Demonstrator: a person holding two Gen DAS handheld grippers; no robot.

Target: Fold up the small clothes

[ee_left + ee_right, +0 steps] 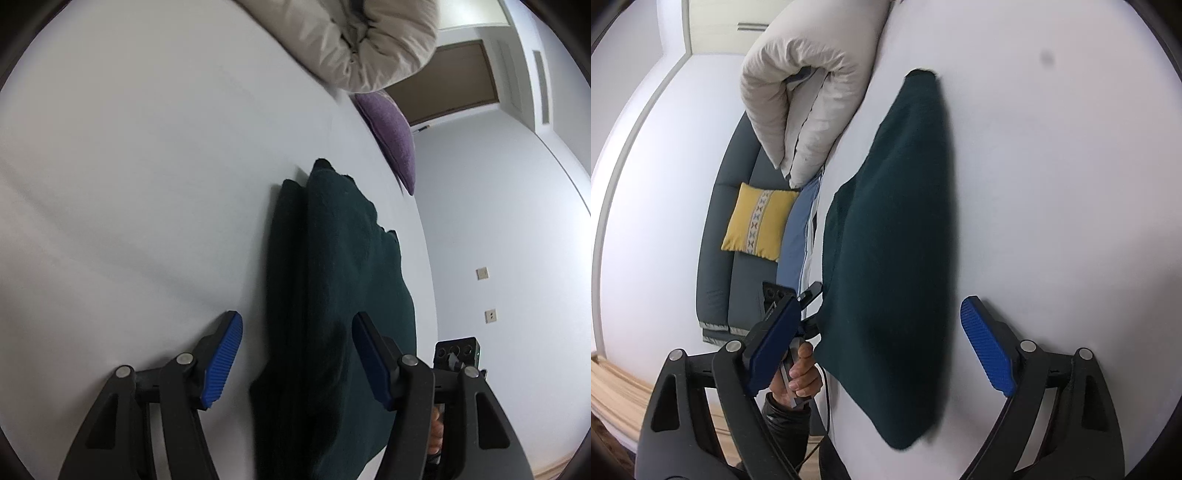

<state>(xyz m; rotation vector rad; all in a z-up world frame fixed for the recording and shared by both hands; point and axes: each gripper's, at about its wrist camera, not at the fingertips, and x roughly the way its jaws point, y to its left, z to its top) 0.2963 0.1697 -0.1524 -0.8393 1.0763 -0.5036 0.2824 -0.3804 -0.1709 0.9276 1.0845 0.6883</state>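
Note:
A dark green garment (332, 295) lies folded in a long strip on the white bed sheet (129, 184). My left gripper (295, 354) is open, its blue pads on either side of the garment's near end, not closed on it. In the right wrist view the same garment (894, 240) lies lengthwise on the sheet (1052, 166). My right gripper (879, 343) is open, straddling its near end. The other hand-held gripper (798, 299) shows at the garment's left edge, held by a hand (803, 373).
A rolled beige duvet (354, 40) lies at the far end of the bed, with a purple cushion (395, 136) beside it. The right wrist view shows the duvet (801, 110), a grey sofa (716, 258) with a yellow cushion (757, 221), and blue bedding (798, 236) at the bed edge.

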